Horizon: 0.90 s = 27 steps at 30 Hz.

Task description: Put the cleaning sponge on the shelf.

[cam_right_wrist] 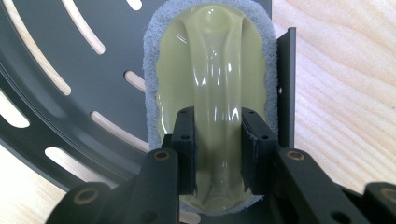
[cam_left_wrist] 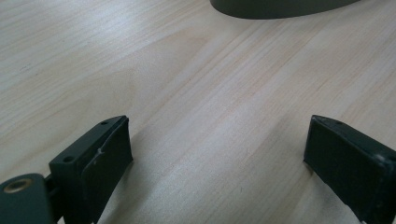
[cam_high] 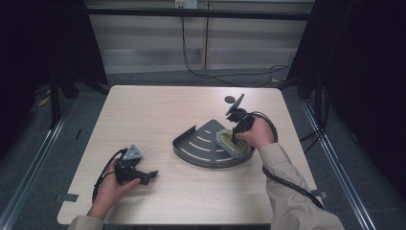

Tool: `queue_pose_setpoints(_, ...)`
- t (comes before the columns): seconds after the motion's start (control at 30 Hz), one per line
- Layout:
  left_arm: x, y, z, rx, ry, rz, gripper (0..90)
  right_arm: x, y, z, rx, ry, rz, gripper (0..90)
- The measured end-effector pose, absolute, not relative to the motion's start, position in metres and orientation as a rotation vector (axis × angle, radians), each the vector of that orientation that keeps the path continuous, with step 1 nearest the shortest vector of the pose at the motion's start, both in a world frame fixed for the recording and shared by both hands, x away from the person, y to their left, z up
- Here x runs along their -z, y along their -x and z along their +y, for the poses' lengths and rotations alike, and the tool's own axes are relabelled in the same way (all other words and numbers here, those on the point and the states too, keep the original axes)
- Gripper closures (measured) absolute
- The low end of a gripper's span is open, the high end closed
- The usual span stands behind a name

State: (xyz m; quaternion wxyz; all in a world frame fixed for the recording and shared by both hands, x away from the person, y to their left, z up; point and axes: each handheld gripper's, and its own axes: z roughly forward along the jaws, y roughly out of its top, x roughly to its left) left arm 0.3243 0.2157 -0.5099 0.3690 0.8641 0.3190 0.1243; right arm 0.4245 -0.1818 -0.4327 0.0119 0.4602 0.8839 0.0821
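Observation:
A dark grey quarter-round rack [cam_high: 201,143] with slots lies at the table's middle right; its slotted floor [cam_right_wrist: 70,88] fills the left of the right gripper view. On its right corner lies a pale yellow-green scrubber [cam_high: 233,143] with a white scouring pad underneath and a raised glossy handle [cam_right_wrist: 212,70]. My right gripper [cam_high: 234,139] points down onto it, and its jaws [cam_right_wrist: 217,154] are shut on that handle ridge. My left gripper [cam_high: 149,176] rests low over bare wood at the front left. Its two jaws [cam_left_wrist: 217,149] stand wide apart with nothing between them.
The rack's rim [cam_left_wrist: 280,7] shows at the top of the left gripper view, well ahead of the jaws. A small dark disc [cam_high: 230,99] lies on the table behind the right hand. Cables trail from both grippers. Black frame posts stand at both sides.

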Motion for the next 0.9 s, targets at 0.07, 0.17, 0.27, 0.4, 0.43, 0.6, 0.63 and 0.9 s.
queue_pose_setpoints(0.07, 0.5099, -0.3243, 0.2158, -0.319, -2.218, 0.819, 6.9, 0.4326, -0.4246, -0.1815, -0.248, -1.427, 2.759, 69.9)
queue_pose_setpoints(0.17, 0.5099, -0.3243, 0.2157, -0.319, -2.218, 0.819, 6.9, 0.4334, -0.4245, -0.1811, -0.250, -1.430, 2.763, 69.9)
queue_pose_setpoints(0.27, 0.5099, -0.3243, 0.2158, -0.319, -2.218, 0.819, 6.9, 0.4339, -0.4244, -0.1809, -0.254, -1.426, 2.764, 69.8)
queue_pose_setpoints(0.4, 0.5099, -0.3243, 0.2157, -0.319, -2.218, 0.819, 6.9, 0.4338, -0.4247, -0.1800, -0.240, -1.425, 2.765, 69.8)
queue_pose_setpoints(0.43, 0.5099, -0.3243, 0.2157, -0.319, -2.218, 0.819, 6.9, 0.4342, -0.4246, -0.1797, -0.239, -1.428, 2.766, 69.7)
queue_pose_setpoints(0.6, 0.5099, -0.3243, 0.2157, -0.319, -2.217, 0.819, 6.9, 0.4346, -0.4248, -0.1791, -0.236, -1.428, 2.766, 69.6)
queue_pose_setpoints(0.63, 0.5099, -0.3244, 0.2158, -0.322, -2.219, 0.818, 6.9, 0.4349, -0.4249, -0.1791, -0.236, -1.425, 2.769, 69.6)
queue_pose_setpoints(0.9, 0.5099, -0.3243, 0.2158, -0.320, -2.218, 0.820, 6.9, 0.4363, -0.4245, -0.1780, -0.226, -1.416, 2.767, 68.2)
